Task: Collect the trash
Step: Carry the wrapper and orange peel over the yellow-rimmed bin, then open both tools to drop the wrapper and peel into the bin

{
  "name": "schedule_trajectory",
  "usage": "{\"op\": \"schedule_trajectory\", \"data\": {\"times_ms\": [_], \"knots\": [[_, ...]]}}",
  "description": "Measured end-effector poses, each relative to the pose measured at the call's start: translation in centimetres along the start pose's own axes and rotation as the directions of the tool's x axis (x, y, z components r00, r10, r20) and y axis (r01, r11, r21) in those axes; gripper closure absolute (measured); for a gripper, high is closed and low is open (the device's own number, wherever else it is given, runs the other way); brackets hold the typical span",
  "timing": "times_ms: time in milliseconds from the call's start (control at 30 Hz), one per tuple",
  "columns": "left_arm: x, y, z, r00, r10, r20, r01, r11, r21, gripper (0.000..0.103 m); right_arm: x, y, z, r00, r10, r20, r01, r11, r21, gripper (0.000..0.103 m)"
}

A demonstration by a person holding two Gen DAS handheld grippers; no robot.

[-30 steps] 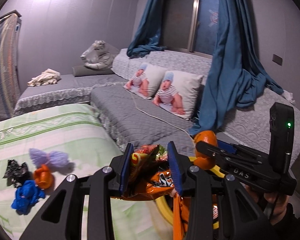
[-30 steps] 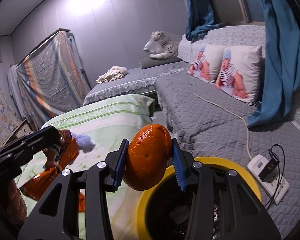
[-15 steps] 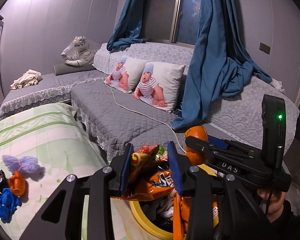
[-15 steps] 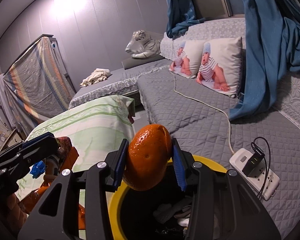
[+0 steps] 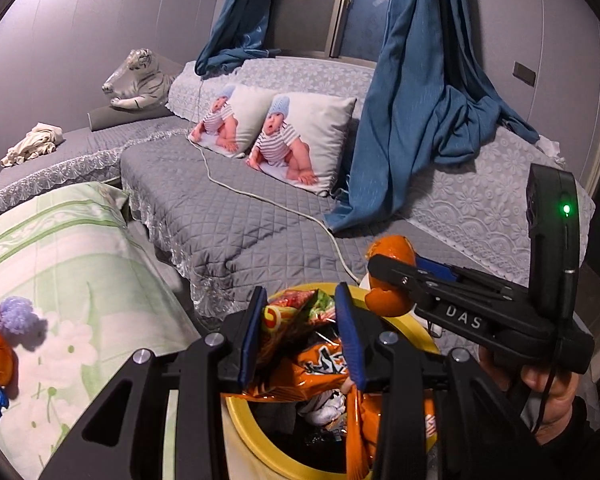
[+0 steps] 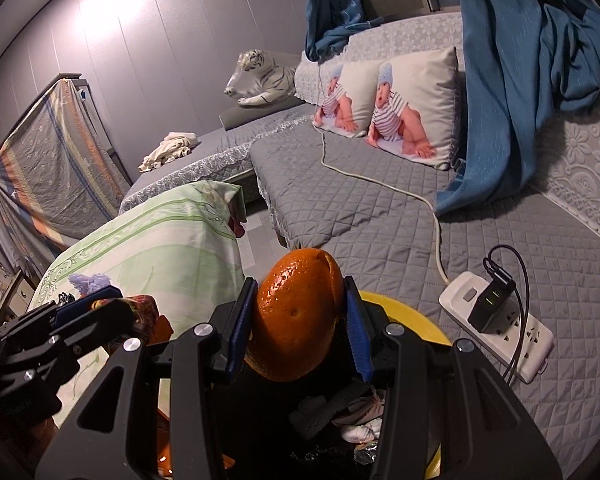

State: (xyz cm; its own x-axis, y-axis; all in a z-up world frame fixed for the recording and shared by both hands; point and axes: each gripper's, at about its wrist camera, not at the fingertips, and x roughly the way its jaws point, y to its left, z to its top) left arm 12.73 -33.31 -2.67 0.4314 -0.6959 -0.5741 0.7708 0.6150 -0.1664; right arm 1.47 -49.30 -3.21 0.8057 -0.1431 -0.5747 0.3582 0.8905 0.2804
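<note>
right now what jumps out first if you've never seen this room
The orange peel clamped in the right gripper fills the middle of its view, right over the yellow bin. Beside it the left gripper pinches an orange snack bag above the same bin. Behind, two baby-print pillows lean on the grey sofa under blue curtains.

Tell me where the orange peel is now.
The orange peel is clamped in the right tool, above the yellow bin, beside the left tool's chip bag.
</note>
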Motion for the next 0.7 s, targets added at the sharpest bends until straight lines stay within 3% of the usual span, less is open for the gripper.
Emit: {"op": "schedule_trajectory", "data": {"times_ms": [700], "knots": [[4.9,-0.7,-3.0,0.991,-0.023,-0.130,0.022,1.000,-0.005,0.069,4.1,-3.5,-3.4,0.991,-0.045,-0.124,0.055,0.996,0.073,0.062]]}}
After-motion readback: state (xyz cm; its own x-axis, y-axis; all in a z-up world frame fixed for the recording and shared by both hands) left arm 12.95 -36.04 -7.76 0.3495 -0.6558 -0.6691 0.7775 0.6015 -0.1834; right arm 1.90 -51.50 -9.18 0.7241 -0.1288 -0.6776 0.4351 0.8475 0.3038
